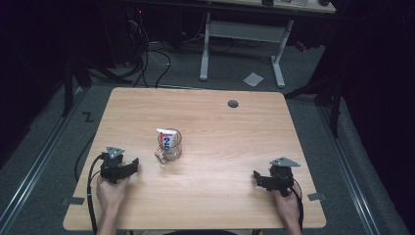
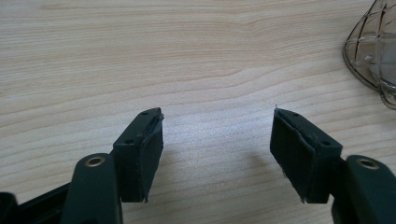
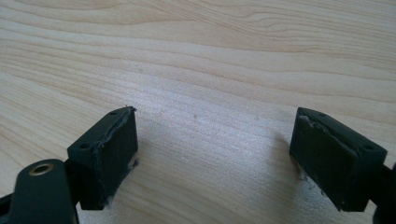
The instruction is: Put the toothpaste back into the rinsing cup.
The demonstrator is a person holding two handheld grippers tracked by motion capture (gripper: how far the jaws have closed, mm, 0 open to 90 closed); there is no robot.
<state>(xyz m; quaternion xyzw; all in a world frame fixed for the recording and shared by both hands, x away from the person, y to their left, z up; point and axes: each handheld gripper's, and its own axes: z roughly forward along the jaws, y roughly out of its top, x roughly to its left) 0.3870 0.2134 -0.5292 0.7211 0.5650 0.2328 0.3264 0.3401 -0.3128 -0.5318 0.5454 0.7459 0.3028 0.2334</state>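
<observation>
- Clear glass mug with a handle [image 1: 169, 148] stands upright near the middle of the light wooden table [image 1: 235, 147], slightly left of centre.
- A white toothpaste tube with blue and red print [image 1: 166, 137] stands inside the mug, top leaning toward the mug's left rim.
- Left gripper [image 1: 133, 165] rests low at the table's near-left, just beside the mug but not touching it; jaws apart, nothing between them, only bare wood in the left gripper view [image 2: 217, 140].
- The mug's ribbed glass wall [image 2: 373, 51] sits at the right edge of that view, off the jaw line.
- Right gripper [image 1: 256, 177] is at the near-right, well apart from the mug; jaws wide, empty, bare table between them [image 3: 212, 140].
- Step, as I judge it: the start of an approach; nothing grasped yet, left gripper is the likely one to act.
- Next move calls for swinging the left gripper toward the mug, lining the jaws on the tube's top or the mug's handle, then closing; thin glass wall may slip or tip.
</observation>
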